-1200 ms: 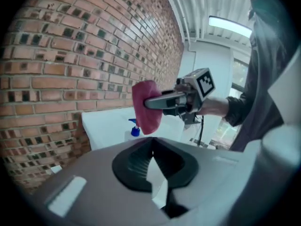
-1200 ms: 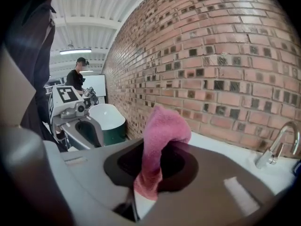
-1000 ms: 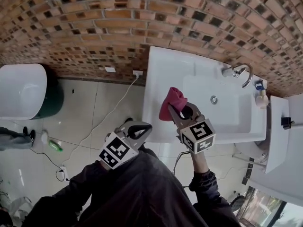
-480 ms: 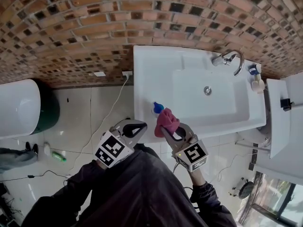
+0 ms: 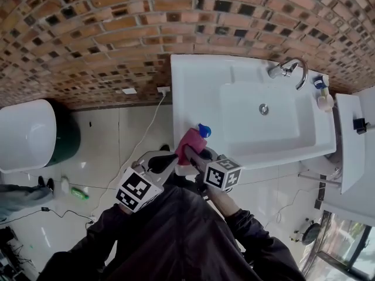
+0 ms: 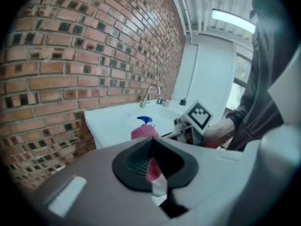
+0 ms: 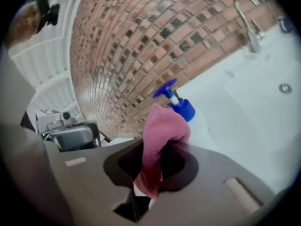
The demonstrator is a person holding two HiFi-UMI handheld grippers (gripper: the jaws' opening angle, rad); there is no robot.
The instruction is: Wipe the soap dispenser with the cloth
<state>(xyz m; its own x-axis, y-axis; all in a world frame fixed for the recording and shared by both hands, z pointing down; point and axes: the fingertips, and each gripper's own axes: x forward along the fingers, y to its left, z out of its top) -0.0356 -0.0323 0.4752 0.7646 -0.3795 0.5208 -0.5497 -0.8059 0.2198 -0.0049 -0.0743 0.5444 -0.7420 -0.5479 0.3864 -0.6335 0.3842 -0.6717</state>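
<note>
The right gripper [image 5: 196, 156] has swung the pink cloth [image 5: 188, 144] from over the basin to the soap dispenser [image 5: 203, 130].
Head view: the dispenser stands at the front-left corner of the white desk [image 5: 193, 92], with the left gripper [image 5: 165, 161] just beside it. Left gripper view: the fingers sit together with only a slit between them, gripping nothing. Right gripper view: the fingers are clamped on the cloth, which touches the dispenser under its blue pump.

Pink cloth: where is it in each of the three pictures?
Head view: cloth near centre.
Left gripper view: centre, small.
Right gripper view: centre, held in the right gripper.
Landmark: soap dispenser with its blue pump beside it.
</note>
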